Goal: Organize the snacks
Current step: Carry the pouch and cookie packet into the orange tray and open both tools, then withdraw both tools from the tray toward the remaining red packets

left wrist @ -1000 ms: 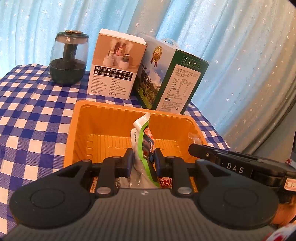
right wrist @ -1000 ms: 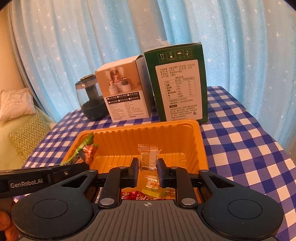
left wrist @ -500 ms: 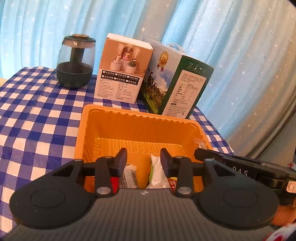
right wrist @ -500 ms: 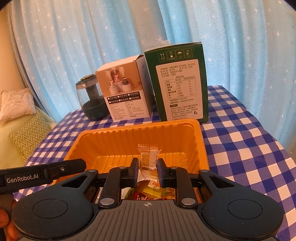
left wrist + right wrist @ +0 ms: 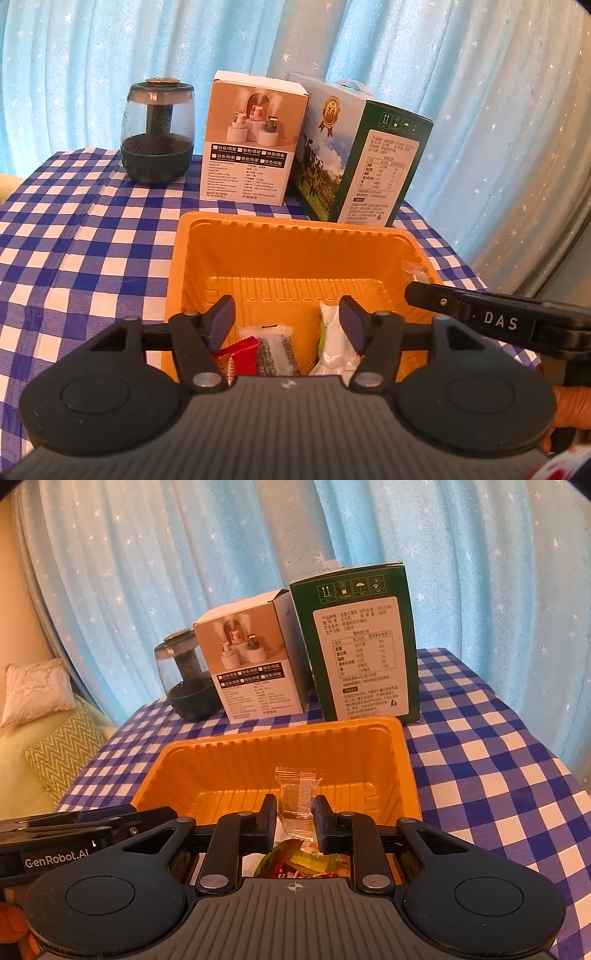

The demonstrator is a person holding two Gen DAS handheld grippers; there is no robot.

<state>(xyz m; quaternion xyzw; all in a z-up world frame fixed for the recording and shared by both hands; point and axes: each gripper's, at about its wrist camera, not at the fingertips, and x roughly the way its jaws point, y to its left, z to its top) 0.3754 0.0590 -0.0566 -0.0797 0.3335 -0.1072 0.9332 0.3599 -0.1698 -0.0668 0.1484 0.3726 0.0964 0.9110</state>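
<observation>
Over the near end of the orange tray point(image 5: 295, 243), at lower centre of the left view, the left gripper point(image 5: 287, 323) is seen with its jaws spread; they have just been opening, and nothing is pressed between the pads. A white-and-green pouch point(image 5: 330, 347) lies in the tray just inside the right-hand finger, released, beside a red packet point(image 5: 242, 350) and a clear sachet point(image 5: 275, 349) of dark grains.

In the right view, the right gripper point(image 5: 295, 821) is clamped on a small clear-wrapped candy point(image 5: 297, 797), held upright above the tray's point(image 5: 406, 760) near end at lower centre. More wrappers point(image 5: 306, 864) are piled below it, partly hidden by the gripper body.

The candy is judged very light, with a thin, crinkly, slippery film around a firmer core. A hold across the core, as shown, is likely safer than one on the fringed seal, which could slide or tear. The pouch looks soft and limp; it would probably be best taken by its flat sealed edge. Little force is needed for either, and a hard squeeze might crush the contents.

At upper centre, behind the tray, 2 boxes and a jar are standing on the checked cloth point(image 5: 74, 240), apart from the snacks.
</observation>
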